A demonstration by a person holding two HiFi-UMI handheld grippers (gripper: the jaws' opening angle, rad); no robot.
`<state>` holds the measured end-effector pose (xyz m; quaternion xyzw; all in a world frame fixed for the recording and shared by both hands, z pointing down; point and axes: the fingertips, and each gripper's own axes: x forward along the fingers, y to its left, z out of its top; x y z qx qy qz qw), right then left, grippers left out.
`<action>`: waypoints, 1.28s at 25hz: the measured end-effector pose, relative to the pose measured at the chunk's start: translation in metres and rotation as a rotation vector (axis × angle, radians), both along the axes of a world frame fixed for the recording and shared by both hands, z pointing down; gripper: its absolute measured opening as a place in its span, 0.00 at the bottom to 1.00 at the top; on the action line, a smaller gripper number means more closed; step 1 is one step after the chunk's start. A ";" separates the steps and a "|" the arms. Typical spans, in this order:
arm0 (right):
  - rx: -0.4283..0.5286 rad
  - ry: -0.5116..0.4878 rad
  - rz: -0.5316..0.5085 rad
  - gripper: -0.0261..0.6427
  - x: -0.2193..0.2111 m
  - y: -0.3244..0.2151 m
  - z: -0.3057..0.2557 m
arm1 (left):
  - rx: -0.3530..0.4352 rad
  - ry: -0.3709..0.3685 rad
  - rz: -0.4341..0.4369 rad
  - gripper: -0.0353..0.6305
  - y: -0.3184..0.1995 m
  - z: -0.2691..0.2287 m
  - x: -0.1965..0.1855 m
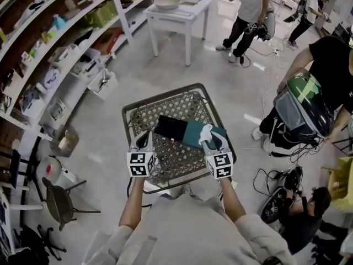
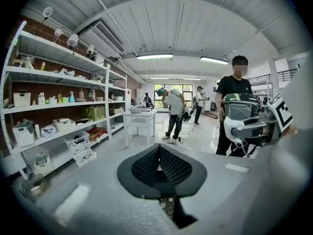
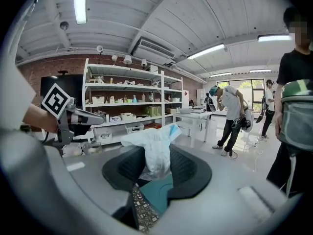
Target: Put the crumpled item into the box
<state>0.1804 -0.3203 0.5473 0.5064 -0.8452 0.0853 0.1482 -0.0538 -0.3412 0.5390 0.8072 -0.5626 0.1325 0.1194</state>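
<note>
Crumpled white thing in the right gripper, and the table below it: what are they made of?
Crumpled item: probably thin plastic film or soft paper; white, creased, faintly see-through. Table: looks like metal, an open lattice top in a dark rim, dull finish.

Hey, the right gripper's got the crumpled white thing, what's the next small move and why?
Probably ease it left and down. The right gripper is shut on the crumpled item, above the teal part of the box; the dark part beside it looks like the opening.
</note>
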 end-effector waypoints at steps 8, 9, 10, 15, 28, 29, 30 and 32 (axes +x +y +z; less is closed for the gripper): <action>-0.025 -0.008 0.021 0.24 -0.004 -0.014 0.010 | -0.018 0.002 0.001 0.06 -0.011 0.008 -0.009; -0.030 -0.006 0.025 0.24 -0.007 -0.016 0.012 | -0.023 0.003 0.003 0.06 -0.014 0.011 -0.013; -0.036 -0.004 0.027 0.24 -0.010 -0.018 0.016 | -0.028 0.005 0.005 0.06 -0.016 0.015 -0.016; -0.077 0.018 0.044 0.24 -0.017 -0.025 0.036 | -0.071 0.017 0.020 0.06 -0.028 0.042 -0.023; -0.202 0.038 0.080 0.24 -0.042 -0.041 0.086 | -0.193 0.036 0.056 0.06 -0.049 0.097 -0.047; -0.216 0.041 0.079 0.24 -0.044 -0.040 0.091 | -0.204 0.036 0.060 0.06 -0.049 0.102 -0.048; -0.228 0.042 0.079 0.24 -0.045 -0.040 0.096 | -0.214 0.036 0.063 0.06 -0.049 0.107 -0.048; -0.249 0.044 0.080 0.24 -0.047 -0.039 0.106 | -0.232 0.036 0.066 0.06 -0.049 0.117 -0.049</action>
